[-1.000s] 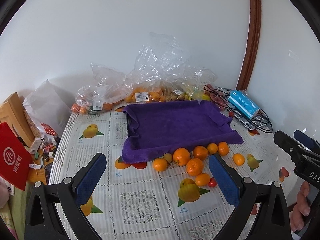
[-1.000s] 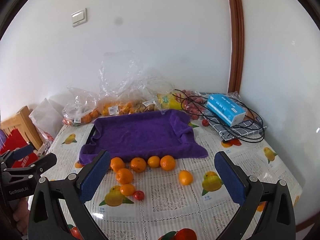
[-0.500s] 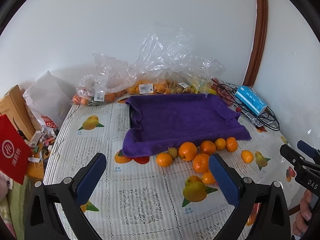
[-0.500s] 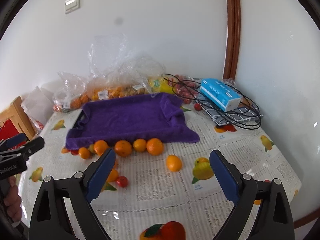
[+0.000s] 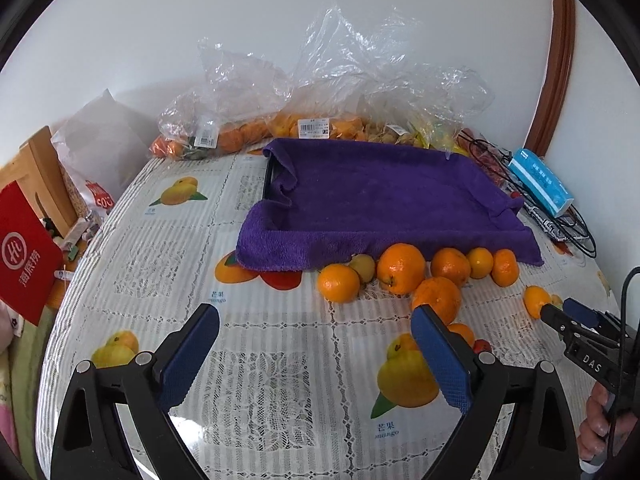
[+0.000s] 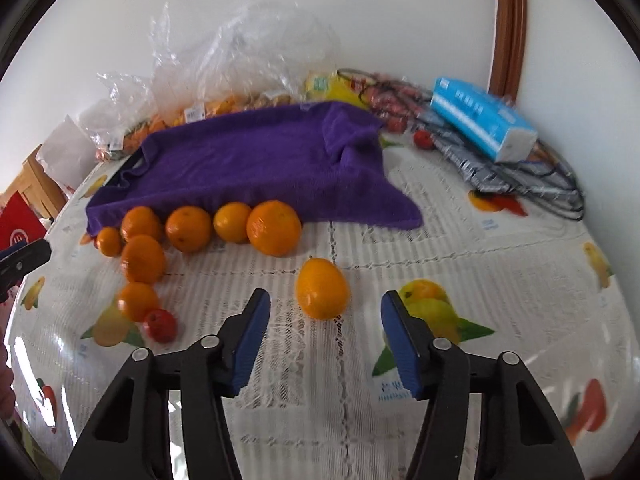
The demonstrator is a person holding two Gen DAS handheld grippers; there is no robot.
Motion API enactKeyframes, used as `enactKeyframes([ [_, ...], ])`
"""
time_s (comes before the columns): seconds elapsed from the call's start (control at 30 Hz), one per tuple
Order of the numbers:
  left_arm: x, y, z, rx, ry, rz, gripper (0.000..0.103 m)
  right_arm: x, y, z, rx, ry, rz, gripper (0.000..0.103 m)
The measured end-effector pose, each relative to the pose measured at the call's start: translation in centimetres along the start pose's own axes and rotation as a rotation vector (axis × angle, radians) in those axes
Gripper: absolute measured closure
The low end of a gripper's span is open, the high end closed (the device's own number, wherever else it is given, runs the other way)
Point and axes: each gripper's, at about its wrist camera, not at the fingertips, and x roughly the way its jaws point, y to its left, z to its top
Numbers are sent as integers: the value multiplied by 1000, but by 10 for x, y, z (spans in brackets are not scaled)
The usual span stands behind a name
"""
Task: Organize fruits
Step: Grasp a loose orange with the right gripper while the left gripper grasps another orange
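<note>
Bright, even daylight fills both views — the white wall (image 5: 120,40) glows without hard shadows. Glare patches sit on the glossy desk (image 6: 72,344) cover just beside each hand-held gripper's base. The left view is sharp; the right view is smeared by motion blur, worst on the bags (image 6: 240,40) far ahead. Fisheye bending curves everything toward dark round corners.

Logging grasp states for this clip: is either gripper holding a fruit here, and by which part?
Nothing is held. The right gripper is closing with the lone orange just ahead of its pads, untouched. The left gripper is also closing, over bare tablecloth.
</note>
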Motion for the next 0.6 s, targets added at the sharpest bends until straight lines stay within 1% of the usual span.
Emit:
enactKeyframes([
  [0.07,6,4,-2,-17,13,-13,7,13,-3,1,1,21,13,51],
  [0.13,9,6,-3,-28,13,-23,7,23,-4,4,2,26,38,51],
  [0.2,12,9,-3,-37,12,-27,7,29,-1,5,-15,34,37,53],
  [0.23,14,9,-3,-39,16,-29,7,31,1,5,-31,38,26,58],
  [0.27,16,8,-3,-38,21,-29,7,30,4,6,-47,34,19,69],
  [0.33,21,6,-4,-24,29,-30,10,31,8,6,-71,38,15,70],
  [0.4,27,4,-4,-11,36,-31,10,32,9,7,-92,41,3,70],
  [0.47,37,3,-2,-7,50,-28,12,32,12,7,-109,42,10,70],
  [0.53,48,2,2,-11,73,-32,19,33,12,7,-115,43,8,70],
  [0.6,58,1,6,-11,88,-45,24,33,12,7,-114,43,9,70],
])
